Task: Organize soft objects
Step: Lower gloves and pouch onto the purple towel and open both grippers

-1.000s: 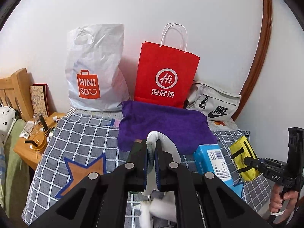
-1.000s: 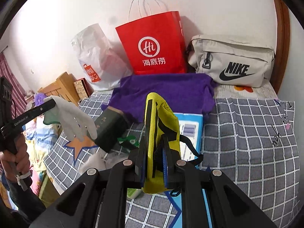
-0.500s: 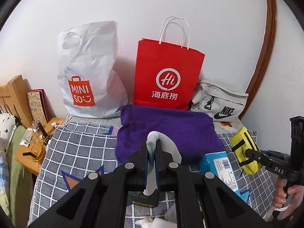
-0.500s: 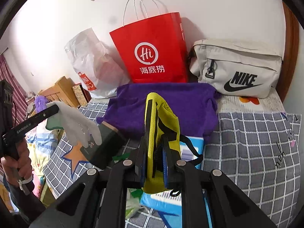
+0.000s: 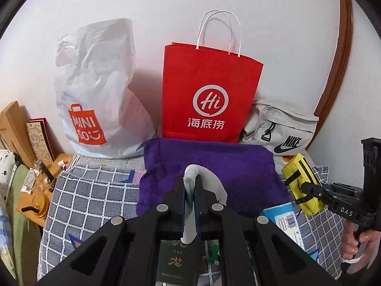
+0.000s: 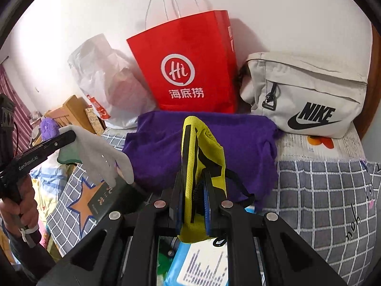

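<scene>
White glove [image 5: 209,186] fabric is pinched upright between the closed jaws of the left gripper [image 5: 189,190], while a yellow pouch [image 6: 202,157] is clamped lengthwise in the right gripper [image 6: 193,200]. Both are held above the checked bedspread [image 6: 321,190], with the red paper bag [image 5: 209,90] standing straight ahead, beyond the purple towel [image 5: 214,164].

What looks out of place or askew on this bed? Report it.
The purple fleece cloth lies rumpled, not folded, its right edge bunched by the grey Nike pouch. A dark green booklet sits skewed on the checked blanket. Nothing looks spilled or torn.
</scene>
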The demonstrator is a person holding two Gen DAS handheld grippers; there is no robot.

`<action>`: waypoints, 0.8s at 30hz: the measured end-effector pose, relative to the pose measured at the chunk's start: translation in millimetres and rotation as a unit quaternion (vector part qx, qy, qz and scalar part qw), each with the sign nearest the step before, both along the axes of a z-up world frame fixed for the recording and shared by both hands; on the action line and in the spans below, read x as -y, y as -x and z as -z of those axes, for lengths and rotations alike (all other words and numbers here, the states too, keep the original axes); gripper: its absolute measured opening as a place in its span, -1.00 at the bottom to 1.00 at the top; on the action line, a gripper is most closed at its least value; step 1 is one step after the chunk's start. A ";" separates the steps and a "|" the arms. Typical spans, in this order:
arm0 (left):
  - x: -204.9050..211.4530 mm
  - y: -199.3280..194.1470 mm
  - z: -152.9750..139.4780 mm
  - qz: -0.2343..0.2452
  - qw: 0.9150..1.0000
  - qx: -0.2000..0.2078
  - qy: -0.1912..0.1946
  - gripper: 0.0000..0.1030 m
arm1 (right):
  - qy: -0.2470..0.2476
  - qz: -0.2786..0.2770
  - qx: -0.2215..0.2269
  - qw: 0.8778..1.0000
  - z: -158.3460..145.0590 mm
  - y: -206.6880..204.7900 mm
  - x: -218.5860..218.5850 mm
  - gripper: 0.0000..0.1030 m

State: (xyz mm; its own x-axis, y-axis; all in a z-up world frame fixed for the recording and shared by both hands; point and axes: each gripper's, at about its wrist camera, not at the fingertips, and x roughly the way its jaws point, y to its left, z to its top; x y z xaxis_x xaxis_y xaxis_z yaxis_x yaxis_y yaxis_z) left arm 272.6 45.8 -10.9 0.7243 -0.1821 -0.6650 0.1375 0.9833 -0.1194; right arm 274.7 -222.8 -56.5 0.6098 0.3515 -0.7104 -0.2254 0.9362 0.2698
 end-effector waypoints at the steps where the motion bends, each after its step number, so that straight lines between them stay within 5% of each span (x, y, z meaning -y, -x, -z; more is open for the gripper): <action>1: 0.9 -3.6 0.3 0.000 1.000 0.000 0.000 -0.87 | 0.000 0.001 0.000 1.000 0.7 -4.4 1.1 -0.73; 24: 22.7 -85.0 25.5 0.015 1.000 -0.020 -0.001 -0.87 | -0.008 0.011 -0.030 0.999 29.8 -103.2 11.3 -0.73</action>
